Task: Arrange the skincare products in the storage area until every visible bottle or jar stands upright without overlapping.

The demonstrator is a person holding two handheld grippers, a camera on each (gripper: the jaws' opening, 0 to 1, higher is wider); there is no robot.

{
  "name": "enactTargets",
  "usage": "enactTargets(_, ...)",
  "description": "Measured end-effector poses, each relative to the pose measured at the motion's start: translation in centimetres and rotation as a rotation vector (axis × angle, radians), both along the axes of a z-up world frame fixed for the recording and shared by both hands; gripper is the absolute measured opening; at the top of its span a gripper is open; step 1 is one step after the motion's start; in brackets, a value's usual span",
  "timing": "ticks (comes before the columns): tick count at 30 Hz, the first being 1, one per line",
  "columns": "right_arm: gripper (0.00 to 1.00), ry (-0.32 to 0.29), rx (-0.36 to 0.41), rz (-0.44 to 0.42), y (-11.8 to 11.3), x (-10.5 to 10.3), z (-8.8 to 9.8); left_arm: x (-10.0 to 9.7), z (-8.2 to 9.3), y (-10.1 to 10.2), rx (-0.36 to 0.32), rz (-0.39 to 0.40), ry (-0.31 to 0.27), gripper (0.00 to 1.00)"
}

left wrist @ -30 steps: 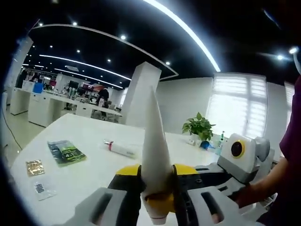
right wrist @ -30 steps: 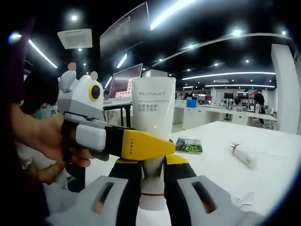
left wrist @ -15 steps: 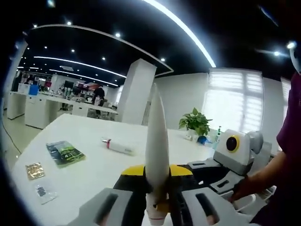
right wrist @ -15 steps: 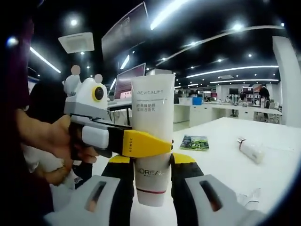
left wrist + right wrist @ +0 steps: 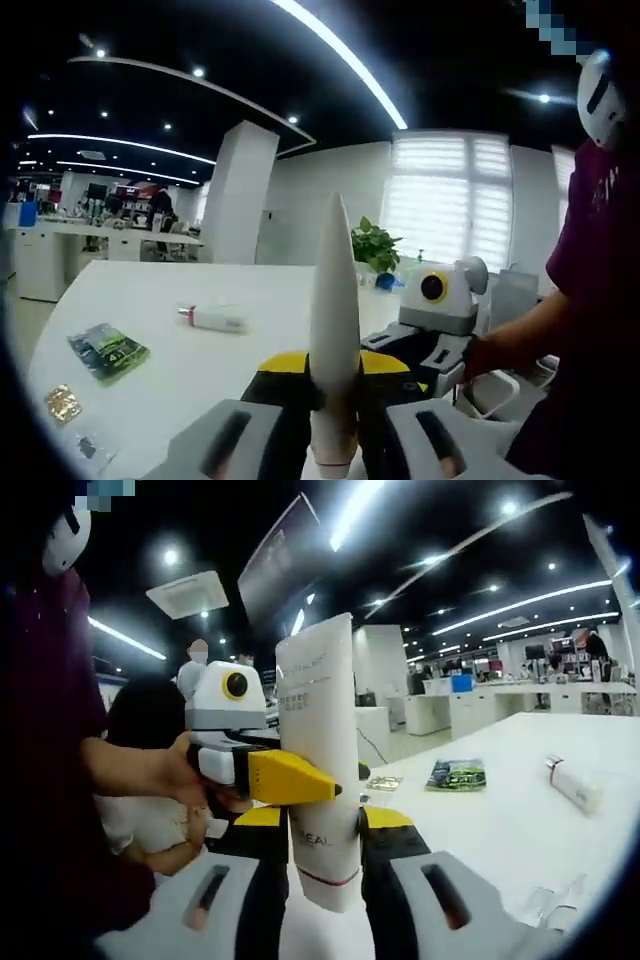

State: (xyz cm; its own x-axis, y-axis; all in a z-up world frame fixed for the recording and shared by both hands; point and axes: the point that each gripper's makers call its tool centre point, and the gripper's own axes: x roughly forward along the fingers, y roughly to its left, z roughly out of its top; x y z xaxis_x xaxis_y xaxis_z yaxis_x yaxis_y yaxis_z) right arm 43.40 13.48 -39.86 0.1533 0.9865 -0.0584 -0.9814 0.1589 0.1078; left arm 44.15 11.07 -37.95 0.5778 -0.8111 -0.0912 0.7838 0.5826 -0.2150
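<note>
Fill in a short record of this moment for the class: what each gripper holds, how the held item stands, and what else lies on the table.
held item: white tube, cap end down, roughly upright
left gripper: jaws shut on the tube's side, seen in the right gripper view
right gripper: jaws shut on the tube near its cap
tube seen edge-on: in the left gripper view
table: white
lying on table: a second white tube, on its side; a green packet; a small gold packet

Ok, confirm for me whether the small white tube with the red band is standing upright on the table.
No, the small white tube lies flat on its side on the white table, beyond the green packet.
</note>
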Motion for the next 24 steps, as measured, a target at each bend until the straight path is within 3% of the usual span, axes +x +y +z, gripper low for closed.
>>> enactTargets(3, 0.25, 0.049, -0.003, 0.074, -0.4, -0.8, 0.1, -0.9, 0.2, -0.7, 0.008, -0.075, -0.021, 0.14)
enactTargets(7, 0.24, 0.046, -0.019, 0.156, -0.6, -1.8, 0.3, -2.1, 0.6, -1.6, -0.011, -0.161, -0.031, 0.14)
enactTargets(14, 0.22, 0.093, 0.018, 0.266, -0.9, -4.2, 0.4, -4.2, 0.9, -2.8, 0.006, -0.294, -0.055, 0.14)
enactTargets(19, 0.17, 0.043, 0.011, 0.253, -1.0, -4.2, 0.4, -4.0, 0.8, -2.7, -0.02, -0.277, -0.05, 0.16)
enactTargets(24, 0.15, 0.003, 0.016, 0.181, -0.9, -3.1, 0.6, -3.0, 1.4, -2.4, -0.024, -0.205, -0.088, 0.19)
